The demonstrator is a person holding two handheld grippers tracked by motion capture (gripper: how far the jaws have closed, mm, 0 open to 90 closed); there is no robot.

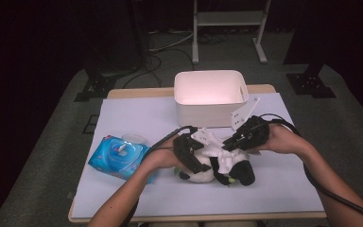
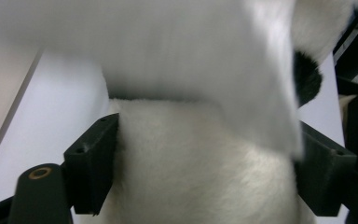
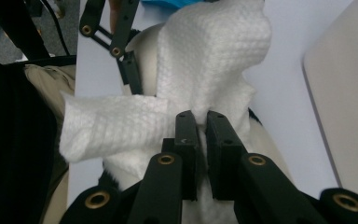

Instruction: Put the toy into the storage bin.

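Midway along the table's (image 1: 123, 198) front half, a black-and-white plush toy (image 1: 215, 171) lies on its side. Left gripper (image 1: 192, 158): jaws spread wide, clamping the toy's white body. Right gripper (image 1: 230, 142): jaws nearly pressed together, pinching a white wet wipe (image 1: 223, 160) against the toy. Blue wipes pack (image 1: 118, 157) near left edge; white bin (image 1: 210, 109) at far edge.

**Free room and obstacles on the table**

High view. The white bin (image 1: 211, 97) blocks the upper centre of the mat (image 1: 283, 189). The blue wipes pack (image 1: 118, 157) blocks the centre left. The plush toy (image 1: 217, 170) and both hands crowd the middle. Open mat lies along the lower edge, at the lower right, and at the upper left beside the bin.
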